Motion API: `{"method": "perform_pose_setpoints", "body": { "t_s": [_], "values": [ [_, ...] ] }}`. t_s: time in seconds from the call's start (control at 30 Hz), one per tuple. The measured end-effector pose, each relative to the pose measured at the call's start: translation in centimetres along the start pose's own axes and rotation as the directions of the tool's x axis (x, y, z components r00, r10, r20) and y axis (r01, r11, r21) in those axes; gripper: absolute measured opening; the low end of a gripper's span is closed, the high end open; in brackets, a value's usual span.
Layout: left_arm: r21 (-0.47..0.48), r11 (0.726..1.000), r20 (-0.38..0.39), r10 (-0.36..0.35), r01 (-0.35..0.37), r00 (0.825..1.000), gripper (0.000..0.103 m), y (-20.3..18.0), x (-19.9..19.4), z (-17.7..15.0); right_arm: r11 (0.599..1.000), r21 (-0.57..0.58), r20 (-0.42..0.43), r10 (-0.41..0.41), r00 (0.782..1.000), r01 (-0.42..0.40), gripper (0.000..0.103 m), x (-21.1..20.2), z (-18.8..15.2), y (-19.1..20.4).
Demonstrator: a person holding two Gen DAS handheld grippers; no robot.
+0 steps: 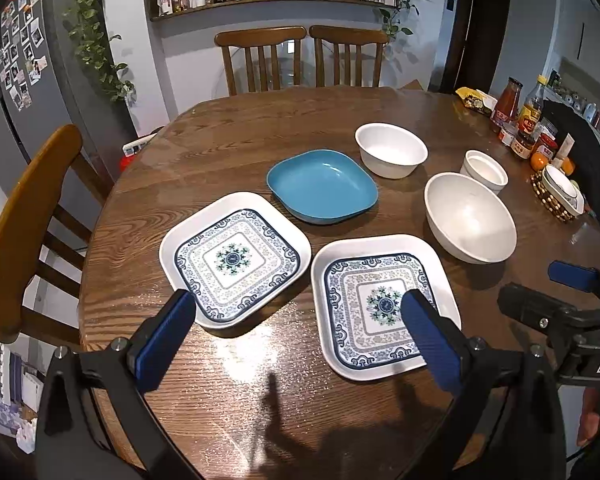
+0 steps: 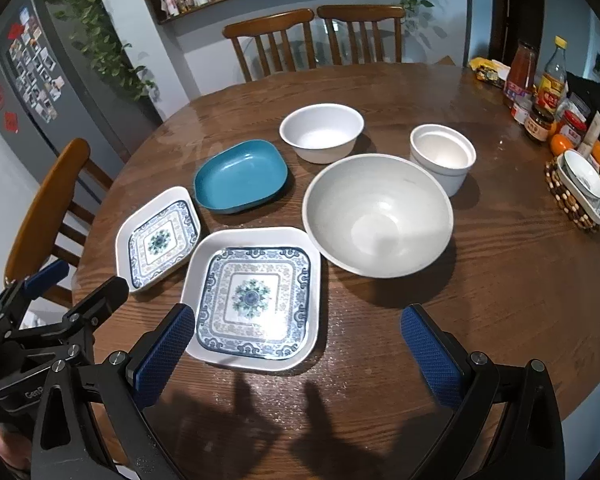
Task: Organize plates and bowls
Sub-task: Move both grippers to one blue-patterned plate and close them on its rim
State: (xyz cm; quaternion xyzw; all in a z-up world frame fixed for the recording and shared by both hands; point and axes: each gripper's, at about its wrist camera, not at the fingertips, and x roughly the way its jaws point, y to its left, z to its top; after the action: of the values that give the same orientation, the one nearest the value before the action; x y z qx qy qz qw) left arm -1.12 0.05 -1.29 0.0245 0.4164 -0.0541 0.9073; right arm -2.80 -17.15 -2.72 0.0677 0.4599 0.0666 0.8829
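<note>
Two square white plates with blue patterns lie side by side near the table's front: the left plate (image 1: 234, 260) (image 2: 158, 238) and the right plate (image 1: 382, 306) (image 2: 254, 298). Behind them sit a blue square dish (image 1: 322, 186) (image 2: 240, 176), a medium white bowl (image 1: 390, 150) (image 2: 320, 132), a large white bowl (image 1: 470, 218) (image 2: 378, 214) and a small white cup-shaped bowl (image 1: 484, 170) (image 2: 442, 158). My left gripper (image 1: 300, 332) hovers open above the front of both plates. My right gripper (image 2: 298, 344) hovers open over the right plate's near edge. Neither holds anything.
The round wooden table (image 1: 260, 400) has bottles and jars (image 2: 540, 92) and a dish on a beaded trivet (image 2: 584, 192) at its right edge. Wooden chairs stand at the far side (image 1: 300, 60) and at the left (image 1: 24, 232). A fridge (image 1: 24, 80) stands far left.
</note>
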Motion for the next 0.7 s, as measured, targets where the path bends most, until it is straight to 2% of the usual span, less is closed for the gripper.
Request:
{"method": "perform_pose_setpoints", "body": {
  "t_s": [0.17, 0.4, 0.6, 0.67, 0.7],
  "values": [
    [-0.013, 0.999, -0.041, -0.041, 0.041, 0.998, 0.102, 0.1, 1.2, -0.4, 1.000, 0.016, -0.031, 0.011, 0.999, -0.011, 0.103, 0.7, -0.7, -0.6],
    [-0.009, 0.999, -0.117, -0.040, 0.039, 0.992, 0.102, 0.2, 3.8, -1.7, 0.998, 0.054, -0.086, 0.025, 0.996, -0.020, 0.103, 2.5, -2.0, -1.7],
    [-0.017, 0.998, -0.184, -0.062, 0.060, 0.981, 0.086, 0.2, 5.8, -2.6, 0.995, 0.094, -0.118, 0.050, 0.992, -0.039, 0.103, 4.6, -3.1, -2.2],
    [-0.022, 0.997, -0.199, -0.076, 0.073, 0.977, 0.079, 0.2, 6.4, -2.9, 0.994, 0.101, -0.119, 0.055, 0.991, -0.043, 0.098, 5.2, -3.2, -2.3],
    [-0.023, 0.997, -0.205, -0.083, 0.080, 0.975, 0.077, 0.1, 6.6, -2.9, 0.993, 0.105, -0.122, 0.058, 0.991, -0.045, 0.093, 5.6, -3.3, -2.4]
  ]
}}
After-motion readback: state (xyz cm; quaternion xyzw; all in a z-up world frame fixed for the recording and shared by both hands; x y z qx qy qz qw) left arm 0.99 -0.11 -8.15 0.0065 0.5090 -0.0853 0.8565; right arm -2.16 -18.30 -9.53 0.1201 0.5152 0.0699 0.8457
